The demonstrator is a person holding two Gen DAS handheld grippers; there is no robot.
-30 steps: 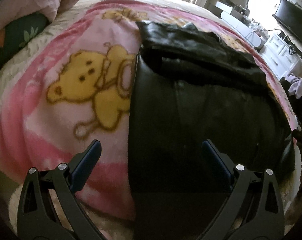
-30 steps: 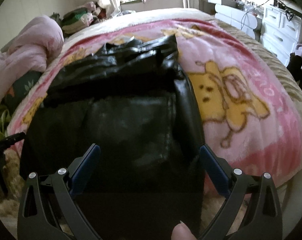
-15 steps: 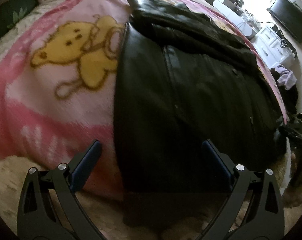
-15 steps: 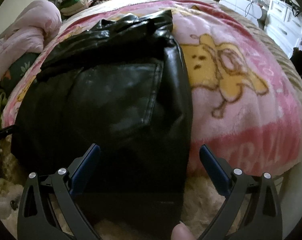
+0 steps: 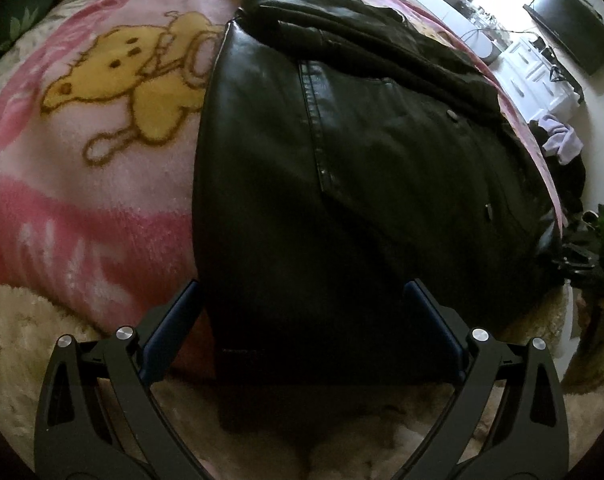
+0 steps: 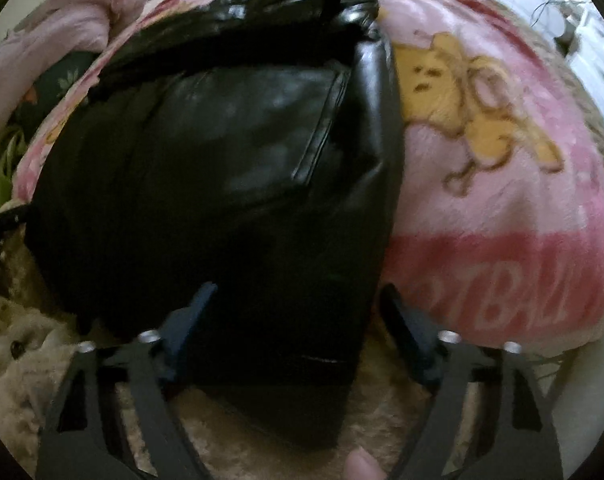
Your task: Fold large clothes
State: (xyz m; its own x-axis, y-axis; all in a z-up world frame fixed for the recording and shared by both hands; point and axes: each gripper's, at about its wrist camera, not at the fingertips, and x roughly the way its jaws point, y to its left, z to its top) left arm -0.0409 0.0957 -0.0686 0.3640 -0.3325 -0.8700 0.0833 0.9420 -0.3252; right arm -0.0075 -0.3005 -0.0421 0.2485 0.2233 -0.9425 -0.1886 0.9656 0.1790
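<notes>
Black leather jacket [image 5: 342,184] judged heavy, stiffish, slick; best taken at hem corners. Left gripper [image 5: 302,300] held wide open; right gripper [image 6: 297,300] closing around hem, not yet pressed.

Black leather jacket [image 5: 342,168] lies spread on the pink blanket [image 5: 81,184].

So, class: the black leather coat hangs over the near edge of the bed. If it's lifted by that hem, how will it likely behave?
The coat will probably drape rather than hold shape: it already bends over the bed's edge. It looks thick and layered, so likely heavy, sagging between grips. Its glossy surface may slip; the right gripper has its jaws closing around the hem.
</notes>
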